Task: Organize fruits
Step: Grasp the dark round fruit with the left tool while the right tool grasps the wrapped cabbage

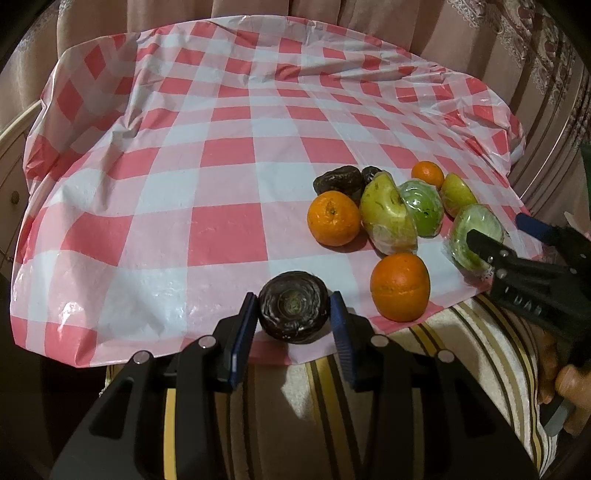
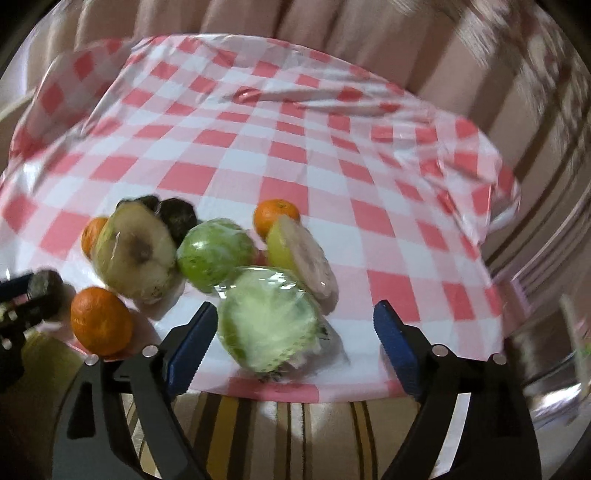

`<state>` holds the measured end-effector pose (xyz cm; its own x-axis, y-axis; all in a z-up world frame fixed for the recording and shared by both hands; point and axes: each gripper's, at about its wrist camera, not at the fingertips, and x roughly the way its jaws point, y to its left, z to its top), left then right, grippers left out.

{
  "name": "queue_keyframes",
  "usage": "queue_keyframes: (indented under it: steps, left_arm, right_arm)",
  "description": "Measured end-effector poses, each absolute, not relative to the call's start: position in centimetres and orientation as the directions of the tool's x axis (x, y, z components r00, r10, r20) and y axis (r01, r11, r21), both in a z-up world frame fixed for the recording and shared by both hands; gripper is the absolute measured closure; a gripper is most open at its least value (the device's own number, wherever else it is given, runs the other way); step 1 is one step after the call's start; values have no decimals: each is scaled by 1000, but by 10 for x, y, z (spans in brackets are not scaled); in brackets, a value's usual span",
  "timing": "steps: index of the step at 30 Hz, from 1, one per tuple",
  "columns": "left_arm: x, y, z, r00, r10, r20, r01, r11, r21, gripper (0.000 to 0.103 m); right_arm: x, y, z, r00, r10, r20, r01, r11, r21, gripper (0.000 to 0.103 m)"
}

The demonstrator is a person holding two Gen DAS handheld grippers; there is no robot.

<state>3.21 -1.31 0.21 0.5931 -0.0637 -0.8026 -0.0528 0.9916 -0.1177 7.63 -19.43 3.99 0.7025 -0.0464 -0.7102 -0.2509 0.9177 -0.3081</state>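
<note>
A dark, round fruit [image 1: 293, 312] rests at the front edge of the red-and-white checked cloth [image 1: 184, 166], and my left gripper [image 1: 293, 325] is shut on it, a blue pad against each side. To the right lie three oranges [image 1: 334, 218] [image 1: 400, 286] [image 1: 427, 173], film-wrapped yellow-green halves [image 1: 388, 214], a wrapped green fruit [image 1: 423, 206] and two more dark fruits [image 1: 338, 182]. My right gripper [image 2: 293, 343] stands open, straddling another wrapped green fruit [image 2: 266, 325], with a gap on its right side. The left wrist view shows the right gripper [image 1: 509, 236] at that fruit [image 1: 476, 236].
The cloth ends just in front of both grippers, with striped fabric [image 1: 461, 332] below the edge. Curtains [image 1: 258, 11] hang behind the table. A white cabinet [image 1: 11, 155] stands at the left. A hand [image 1: 561, 387] holds the right gripper.
</note>
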Motion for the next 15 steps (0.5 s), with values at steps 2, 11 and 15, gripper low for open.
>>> queue_keyframes:
  steps: [2, 11, 15]
  left_arm:
    - [32, -13, 2, 593, -63, -803, -53, 992, -117, 63]
    - [31, -13, 3, 597, -70, -799, -57, 990, -130, 63]
    - [29, -12, 4, 606, -69, -793, -58, 990, -130, 63]
  right_arm:
    - [76, -185, 34, 702, -75, -708, -266, 895, -359, 20]
    - [85, -195, 28, 638, 26, -770, -317, 920, -231, 39]
    - [85, -203, 36, 625, 141, -768, -355, 928, -118, 40]
